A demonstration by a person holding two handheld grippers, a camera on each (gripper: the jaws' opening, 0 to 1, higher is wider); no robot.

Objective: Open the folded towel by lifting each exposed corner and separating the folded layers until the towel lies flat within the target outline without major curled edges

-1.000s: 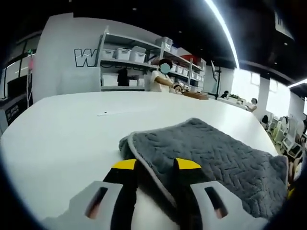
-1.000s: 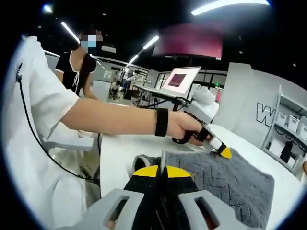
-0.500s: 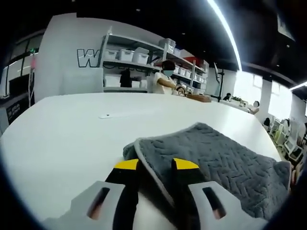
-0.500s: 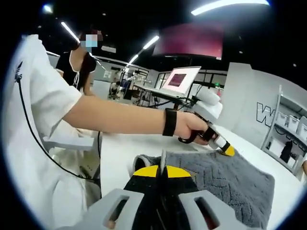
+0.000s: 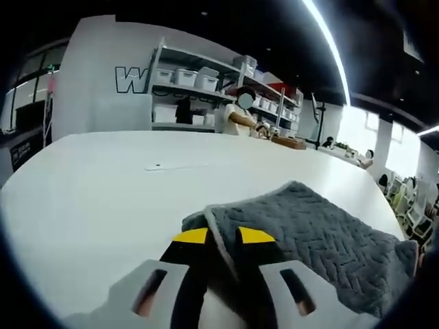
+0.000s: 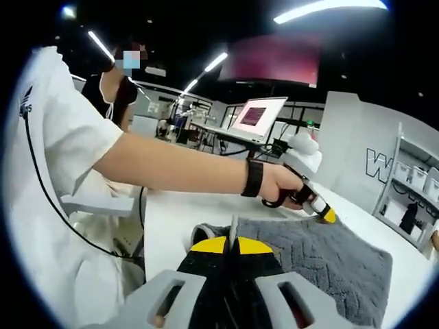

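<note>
In the left gripper view, the left tongs rise from the bottom, their yellow-tipped jaws drawn close around the pale edge of a grey towel, grasping it at a near corner. The towel, quilted in a zigzag pattern, lies folded on a wide white worktop, spreading away to the right of the tongs. Beyond the worktop stand metal shelves loaded with white bins, with a person beside them.

In the right gripper view, the right tongs have their yellow-tipped jaws pressed together on a thin upright edge of the same towel, clenched on it. The towel stretches off to the right across the worktop. Further along, the left tongs touch the towel's far edge, held in the person's hand, which wears a black wristband. The person's arm and white sleeve cross from the left. A laptop with a lit screen stands behind.
</note>
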